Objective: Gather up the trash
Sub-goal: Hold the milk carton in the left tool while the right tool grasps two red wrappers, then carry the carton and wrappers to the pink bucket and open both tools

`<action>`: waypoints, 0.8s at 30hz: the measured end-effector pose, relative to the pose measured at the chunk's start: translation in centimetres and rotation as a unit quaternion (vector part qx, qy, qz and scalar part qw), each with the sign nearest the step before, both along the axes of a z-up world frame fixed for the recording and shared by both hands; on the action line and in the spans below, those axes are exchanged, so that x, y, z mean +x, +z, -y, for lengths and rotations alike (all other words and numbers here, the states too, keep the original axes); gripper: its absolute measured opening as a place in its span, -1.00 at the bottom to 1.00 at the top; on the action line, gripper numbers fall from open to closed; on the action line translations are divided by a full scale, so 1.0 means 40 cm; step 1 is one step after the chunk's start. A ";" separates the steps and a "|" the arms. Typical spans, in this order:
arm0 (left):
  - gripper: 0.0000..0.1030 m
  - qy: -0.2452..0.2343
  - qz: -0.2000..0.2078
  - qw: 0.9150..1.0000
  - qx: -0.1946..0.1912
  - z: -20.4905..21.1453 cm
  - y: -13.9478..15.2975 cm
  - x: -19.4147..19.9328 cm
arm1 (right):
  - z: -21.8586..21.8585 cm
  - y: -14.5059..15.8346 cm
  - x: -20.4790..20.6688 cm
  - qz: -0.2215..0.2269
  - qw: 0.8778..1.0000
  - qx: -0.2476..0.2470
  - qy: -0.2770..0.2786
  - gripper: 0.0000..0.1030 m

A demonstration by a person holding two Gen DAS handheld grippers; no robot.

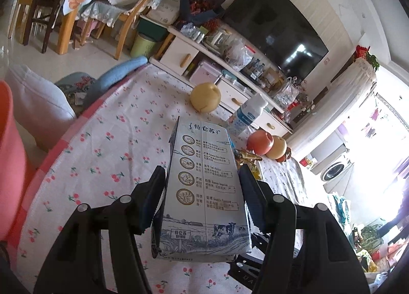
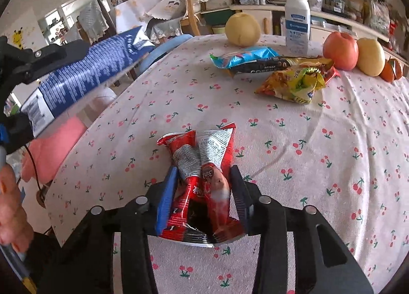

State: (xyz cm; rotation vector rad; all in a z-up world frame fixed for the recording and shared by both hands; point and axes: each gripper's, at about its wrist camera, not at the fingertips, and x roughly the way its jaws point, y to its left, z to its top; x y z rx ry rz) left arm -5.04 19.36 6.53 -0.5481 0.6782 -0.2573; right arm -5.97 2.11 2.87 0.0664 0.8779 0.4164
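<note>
Cherry-print cloth covers the worktop (image 2: pixel 319 140); left hand-held gripper (image 1: pixel 202 181) grasps a milk carton (image 1: pixel 204 186) above it — right hand-held gripper (image 2: pixel 204 178) clenched on a red wrapper (image 2: pixel 204 166); more wrappers (image 2: pixel 281 74) beyond.

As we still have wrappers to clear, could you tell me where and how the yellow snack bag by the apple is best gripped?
Grip the yellow snack bag at its crumpled, raised middle, coming from above on the near side. It lies flat on the tablecloth, so its edges offer little; the apple and the dark wrapper crowd its far side.
</note>
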 end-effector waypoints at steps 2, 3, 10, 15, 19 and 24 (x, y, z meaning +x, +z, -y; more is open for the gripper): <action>0.18 0.004 0.006 1.000 0.000 -0.013 0.008 -0.008 | 0.002 0.003 -0.007 0.005 1.000 0.000 -0.003 -0.25; 0.18 0.007 0.010 1.000 0.000 -0.022 0.014 -0.013 | 0.002 0.005 -0.011 0.010 1.000 -0.002 -0.004 -0.28; 0.18 0.029 0.033 0.999 -0.009 -0.080 0.048 -0.049 | -0.011 0.027 -0.029 0.019 1.000 0.000 -0.006 -0.42; 0.18 0.051 0.050 0.997 -0.020 -0.135 0.074 -0.072 | -0.048 0.078 -0.046 0.036 0.999 0.017 0.005 -0.43; 0.18 0.074 0.065 0.995 -0.024 -0.189 0.097 -0.099 | -0.099 0.127 -0.054 0.042 0.998 0.046 0.026 -0.44; 0.19 0.123 0.085 0.989 -0.015 -0.283 0.121 -0.153 | -0.204 0.194 -0.059 0.052 0.993 0.082 0.072 -0.44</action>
